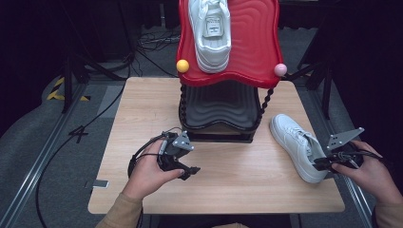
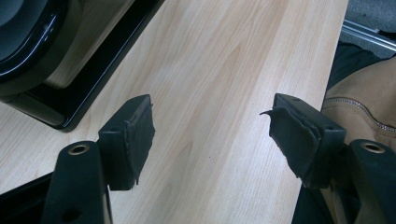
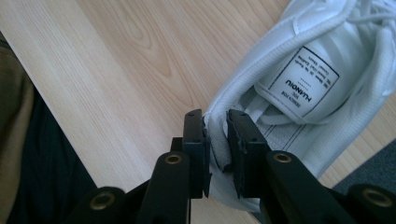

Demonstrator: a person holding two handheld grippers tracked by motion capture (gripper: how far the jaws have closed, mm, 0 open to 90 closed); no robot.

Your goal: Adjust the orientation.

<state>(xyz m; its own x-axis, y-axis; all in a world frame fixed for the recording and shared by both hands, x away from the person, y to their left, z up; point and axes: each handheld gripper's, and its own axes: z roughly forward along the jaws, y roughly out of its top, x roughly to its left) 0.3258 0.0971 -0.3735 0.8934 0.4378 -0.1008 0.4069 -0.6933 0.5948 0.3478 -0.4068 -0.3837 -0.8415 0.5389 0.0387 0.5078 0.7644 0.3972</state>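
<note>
Nearest, the person's left hand grips the left tool low over the bench, forearm angled in from the near edge, jaws spread wide with bare wood between them. Just ahead of that tool stands the black base of a two-tier rack. Across the bench, the right hand holds the right tool pointing inward, its jaws pinched narrow on the heel collar of a white sneaker, which lies on the wood with its toe directed away from the tool. Farther off, on the rack's red top shelf, rests a second white sneaker.
</note>
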